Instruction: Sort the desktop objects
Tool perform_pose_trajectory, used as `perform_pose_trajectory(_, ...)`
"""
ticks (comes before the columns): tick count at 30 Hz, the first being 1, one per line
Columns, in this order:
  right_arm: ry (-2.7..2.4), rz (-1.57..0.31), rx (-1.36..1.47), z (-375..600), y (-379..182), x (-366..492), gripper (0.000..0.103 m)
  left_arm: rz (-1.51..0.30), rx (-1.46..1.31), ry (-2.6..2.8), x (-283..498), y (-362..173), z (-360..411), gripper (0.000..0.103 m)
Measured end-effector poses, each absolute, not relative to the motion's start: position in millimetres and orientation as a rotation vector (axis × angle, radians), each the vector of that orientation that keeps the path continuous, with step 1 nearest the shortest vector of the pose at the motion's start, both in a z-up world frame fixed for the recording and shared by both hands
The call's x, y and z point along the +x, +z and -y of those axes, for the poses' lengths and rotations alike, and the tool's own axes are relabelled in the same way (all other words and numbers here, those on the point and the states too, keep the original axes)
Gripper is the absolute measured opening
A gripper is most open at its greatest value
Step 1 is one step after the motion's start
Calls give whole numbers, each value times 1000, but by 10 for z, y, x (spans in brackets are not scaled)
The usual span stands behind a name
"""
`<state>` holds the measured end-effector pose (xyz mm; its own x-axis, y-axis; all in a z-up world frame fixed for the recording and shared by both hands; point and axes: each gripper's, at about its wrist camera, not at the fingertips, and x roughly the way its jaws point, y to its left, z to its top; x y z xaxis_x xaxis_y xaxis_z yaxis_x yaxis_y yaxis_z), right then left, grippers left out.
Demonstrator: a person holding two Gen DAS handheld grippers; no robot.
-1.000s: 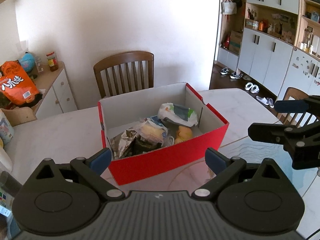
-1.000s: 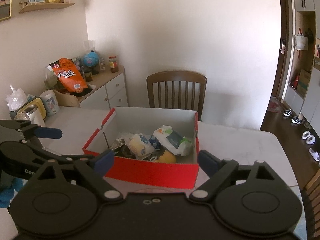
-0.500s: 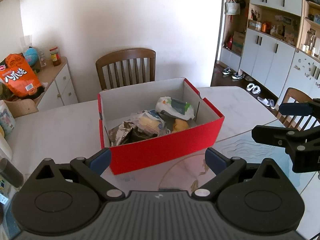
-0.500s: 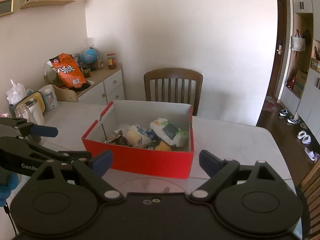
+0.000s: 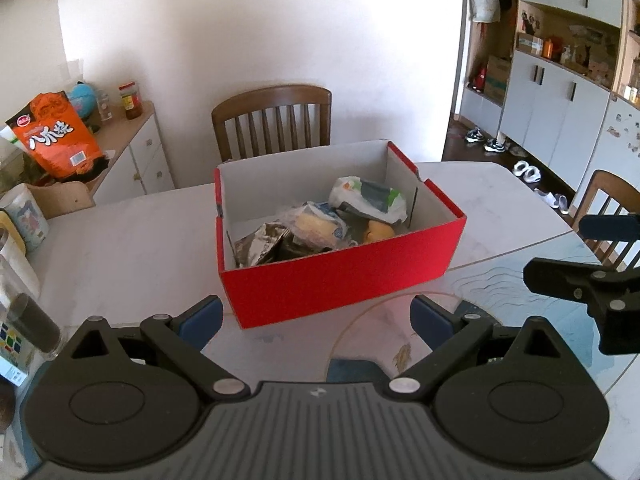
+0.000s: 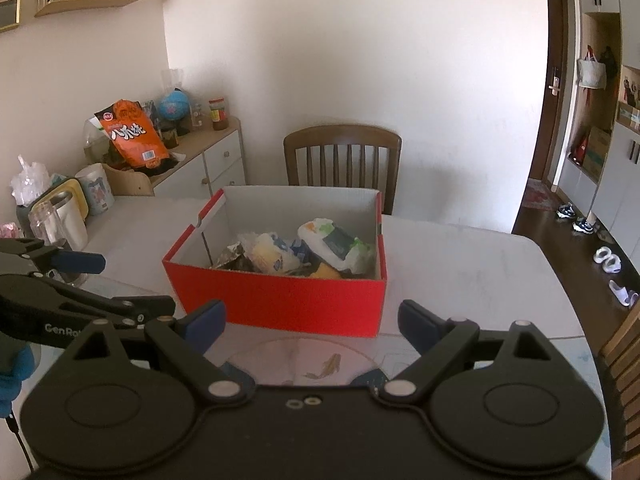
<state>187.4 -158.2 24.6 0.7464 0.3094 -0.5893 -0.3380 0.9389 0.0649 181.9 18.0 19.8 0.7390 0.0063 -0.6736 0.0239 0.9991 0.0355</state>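
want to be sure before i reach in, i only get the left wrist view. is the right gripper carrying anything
observer: no. In the right wrist view the right gripper is open with nothing between its fingers, and the red box lies just ahead of it.
operator: anything off to my far left
observer: a crumpled clear plastic bag sits at the far left end of the table.
operator: and behind my own fingers
observer: what looks like a blue glove shows below the left gripper.
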Motion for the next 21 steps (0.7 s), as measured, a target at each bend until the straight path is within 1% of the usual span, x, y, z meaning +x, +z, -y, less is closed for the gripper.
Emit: perform_pose_trajectory(21, 337, -692, -52, 1492, 132, 1797, 93, -753, 34, -15, 1740, 118, -235, 100)
